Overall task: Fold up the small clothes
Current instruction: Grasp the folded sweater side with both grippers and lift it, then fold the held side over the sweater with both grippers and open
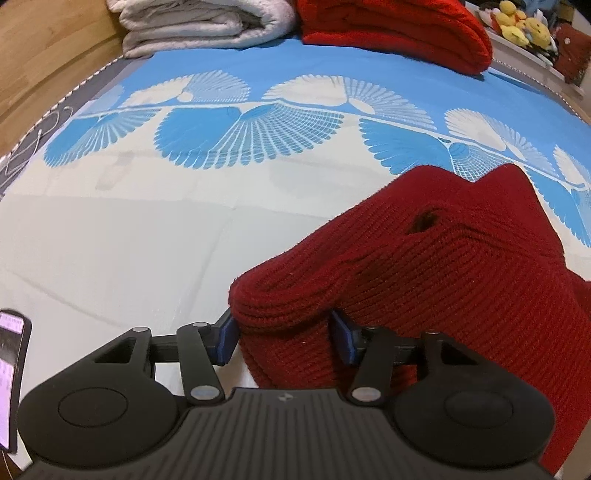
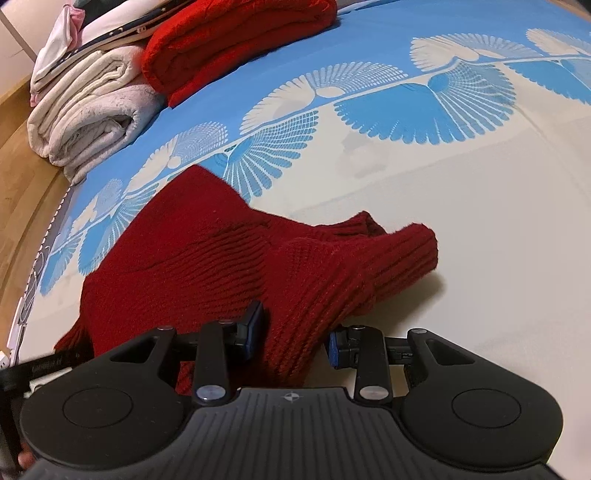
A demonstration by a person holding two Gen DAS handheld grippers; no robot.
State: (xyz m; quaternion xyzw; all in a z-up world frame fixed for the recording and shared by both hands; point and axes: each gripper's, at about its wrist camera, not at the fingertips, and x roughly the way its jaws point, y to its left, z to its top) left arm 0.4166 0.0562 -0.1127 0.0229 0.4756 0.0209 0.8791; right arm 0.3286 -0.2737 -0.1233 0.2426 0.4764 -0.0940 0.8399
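Observation:
A small dark red knitted garment (image 1: 443,266) lies partly bunched on the bed sheet (image 1: 129,240). My left gripper (image 1: 284,332) is shut on a thick folded edge of it and holds that edge lifted; the blue pads press the knit from both sides. In the right wrist view the same garment (image 2: 207,266) spreads to the left, with a rolled sleeve or cuff (image 2: 402,251) sticking out to the right. My right gripper (image 2: 295,339) stands wide, its jaws either side of a hanging fold; the left pad touches the knit, and a gap shows at the right pad.
A folded white blanket (image 1: 199,26) and a folded bright red knit (image 1: 399,33) sit at the far end of the bed. Yellow plush toys (image 1: 521,22) lie at the far right. A phone (image 1: 13,380) is at the left edge. Wooden bed frame (image 2: 14,192) runs along the left.

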